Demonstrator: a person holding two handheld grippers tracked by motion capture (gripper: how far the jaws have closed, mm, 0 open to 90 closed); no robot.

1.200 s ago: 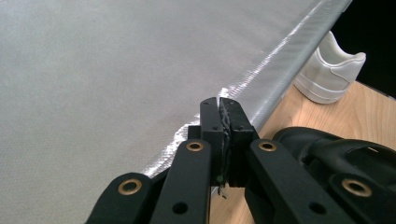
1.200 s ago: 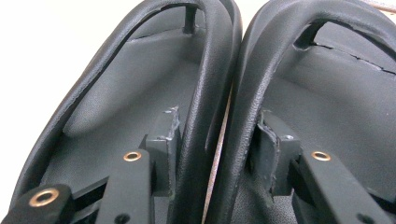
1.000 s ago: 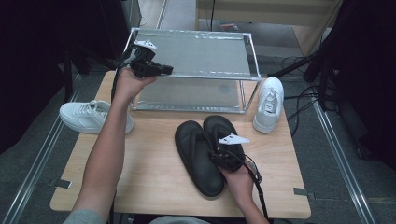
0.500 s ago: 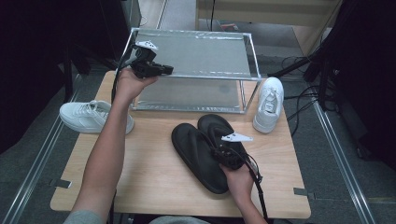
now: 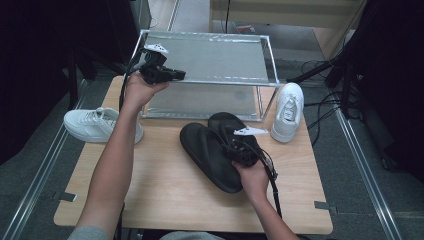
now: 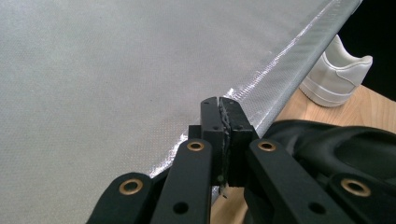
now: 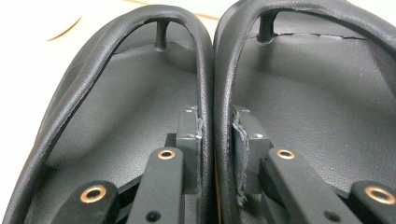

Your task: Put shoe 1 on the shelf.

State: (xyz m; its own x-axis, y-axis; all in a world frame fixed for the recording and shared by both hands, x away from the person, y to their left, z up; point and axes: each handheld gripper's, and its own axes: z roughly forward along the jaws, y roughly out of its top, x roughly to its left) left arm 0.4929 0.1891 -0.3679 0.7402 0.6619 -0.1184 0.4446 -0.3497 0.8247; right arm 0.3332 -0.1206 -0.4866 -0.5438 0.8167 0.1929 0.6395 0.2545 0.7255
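Pinching both black flip-flops' inner straps together, right gripper jaws nearly closed.

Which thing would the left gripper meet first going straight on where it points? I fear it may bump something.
Probably the rack's silvery top shelf: the left gripper, jaws shut and empty, points low across it. Depth is unclear.

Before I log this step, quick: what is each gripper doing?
Left gripper: shut, holding nothing, above the silver metal rack.
Right gripper: jaws just closed, pinching the adjoining straps of both black flip-flops.
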